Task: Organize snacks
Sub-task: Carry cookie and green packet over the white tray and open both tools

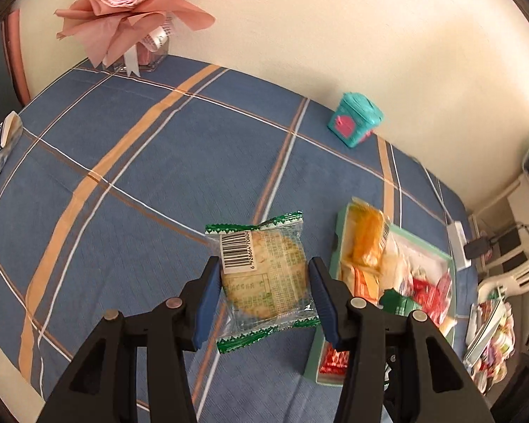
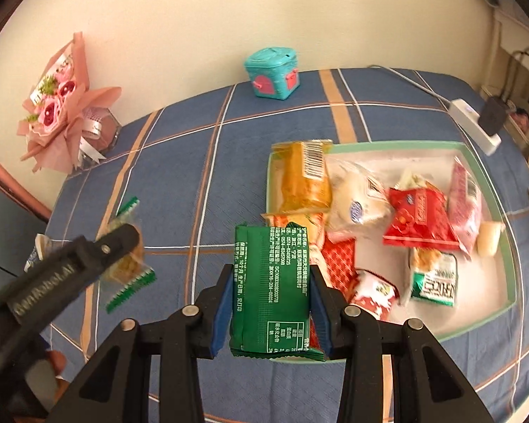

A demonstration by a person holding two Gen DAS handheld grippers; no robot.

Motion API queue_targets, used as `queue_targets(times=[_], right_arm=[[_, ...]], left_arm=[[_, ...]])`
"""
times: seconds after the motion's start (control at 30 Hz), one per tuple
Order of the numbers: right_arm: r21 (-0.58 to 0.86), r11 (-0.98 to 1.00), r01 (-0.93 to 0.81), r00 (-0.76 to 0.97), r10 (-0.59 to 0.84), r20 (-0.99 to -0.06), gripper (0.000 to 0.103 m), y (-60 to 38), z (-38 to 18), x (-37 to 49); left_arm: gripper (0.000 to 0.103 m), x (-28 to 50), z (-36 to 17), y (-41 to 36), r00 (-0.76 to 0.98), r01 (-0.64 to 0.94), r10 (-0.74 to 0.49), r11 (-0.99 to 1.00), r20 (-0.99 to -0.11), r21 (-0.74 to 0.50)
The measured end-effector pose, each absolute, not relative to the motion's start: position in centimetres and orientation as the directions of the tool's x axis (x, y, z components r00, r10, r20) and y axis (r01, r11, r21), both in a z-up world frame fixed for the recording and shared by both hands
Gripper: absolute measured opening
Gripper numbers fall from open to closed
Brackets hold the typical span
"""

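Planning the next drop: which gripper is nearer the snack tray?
Right. The right gripper holds its green packet over the tray's near-left corner; the left gripper hangs off to the tray's left.

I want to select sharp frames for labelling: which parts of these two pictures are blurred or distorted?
Left wrist view: the round cracker packet is sharp; the snacks in the tray smear; fisheye bends the tablecloth stripes. Right wrist view: the green packet is sharp; tray snacks and the left gripper blur.
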State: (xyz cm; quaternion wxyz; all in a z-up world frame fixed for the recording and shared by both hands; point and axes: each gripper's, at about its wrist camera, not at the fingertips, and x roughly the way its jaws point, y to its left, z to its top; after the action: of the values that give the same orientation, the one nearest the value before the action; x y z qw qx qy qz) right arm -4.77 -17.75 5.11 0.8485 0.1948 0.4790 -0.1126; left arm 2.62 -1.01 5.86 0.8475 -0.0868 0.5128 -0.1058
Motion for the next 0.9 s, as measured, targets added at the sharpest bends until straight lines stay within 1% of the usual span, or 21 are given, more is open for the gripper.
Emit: queue_targets(times=[0.2,0.47,0.7,0.8,0.9], right_arm=[[0.246,0.886,0.392,0.522,0.006,-0.853,0.042,-19.3,4.9,-5.5],[0.239,0.858,0.454,0.491,-0.017,-0.871,0.042,-22.6,4.1,-5.7],[0.256,0.791,0.556,0.475,-0.049,-0.878,0.043,-27.1,3.5,-7.4],[0.245,0.761,0.601,0.461,-0.079,-0.884,0.042,-29.0,3.3,-8.2],[0.241,0.737,0.631,0.452,-0.097,-0.887,0.042,-30.5,3.1,-8.9]], left_arm=[[0.051,1.7,5.9,-2.6,0.453,0.135,-0.266,0.964,-0.851,-0.229],[0.051,1.5,5.1,-4.9,0.423,0.187,-0.267,0.961,-0.866,-0.205],[0.051,0.4,4.6,-8.2,0.388,0.292,-0.301,0.937,-0.871,-0.193],[0.051,-0.3,4.5,-9.6,0.363,0.341,-0.345,0.914,-0.866,-0.222],[0.051,-0.9,4.4,-10.9,0.355,0.378,-0.359,0.899,-0.863,-0.219]])
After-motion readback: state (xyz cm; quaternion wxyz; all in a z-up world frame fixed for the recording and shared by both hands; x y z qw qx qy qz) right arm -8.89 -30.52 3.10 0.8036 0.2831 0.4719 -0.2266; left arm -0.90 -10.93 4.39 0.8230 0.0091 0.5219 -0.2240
